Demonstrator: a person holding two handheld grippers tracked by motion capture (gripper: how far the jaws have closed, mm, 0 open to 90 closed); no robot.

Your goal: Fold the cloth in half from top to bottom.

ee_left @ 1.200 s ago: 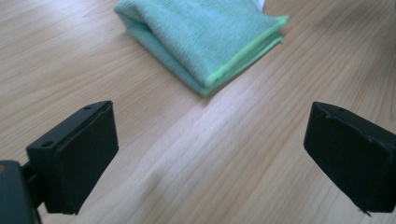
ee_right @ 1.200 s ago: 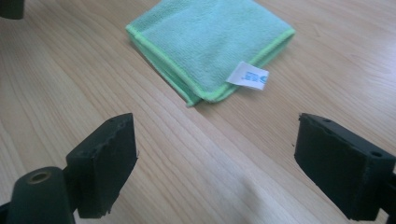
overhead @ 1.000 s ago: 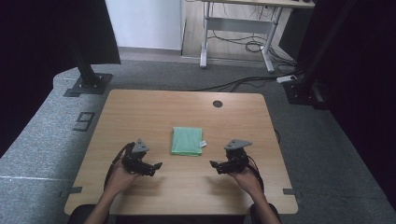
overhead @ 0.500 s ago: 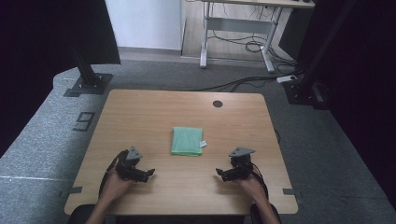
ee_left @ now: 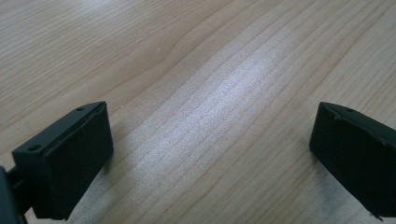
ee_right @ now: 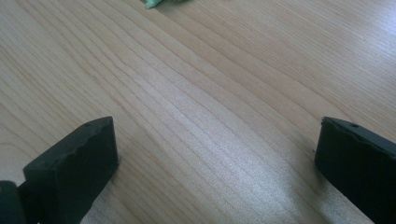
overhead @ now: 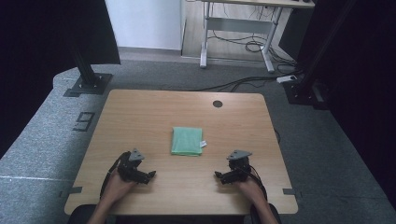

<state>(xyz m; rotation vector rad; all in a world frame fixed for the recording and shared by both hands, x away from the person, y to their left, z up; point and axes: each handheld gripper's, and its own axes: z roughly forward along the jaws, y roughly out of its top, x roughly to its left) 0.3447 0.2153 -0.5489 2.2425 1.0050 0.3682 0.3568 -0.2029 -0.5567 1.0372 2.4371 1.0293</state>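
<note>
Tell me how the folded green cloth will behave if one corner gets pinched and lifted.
The green cloth lies flat in a neat folded square, so it is probably soft and floppy; lifted by a corner, its layers would likely sag open. It looks thin, probably light, so a push may bunch it on the table.

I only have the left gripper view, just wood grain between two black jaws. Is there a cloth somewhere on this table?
Observer: Yes, a folded green cloth lies flat near the middle of the table, beyond the left gripper.
Operator: Is the other gripper on it?
Observer: No, the right gripper sits low near the table's front edge, apart from the cloth.
Operator: Is it holding anything?
Observer: No, its jaws stand wide open over bare wood.
</note>
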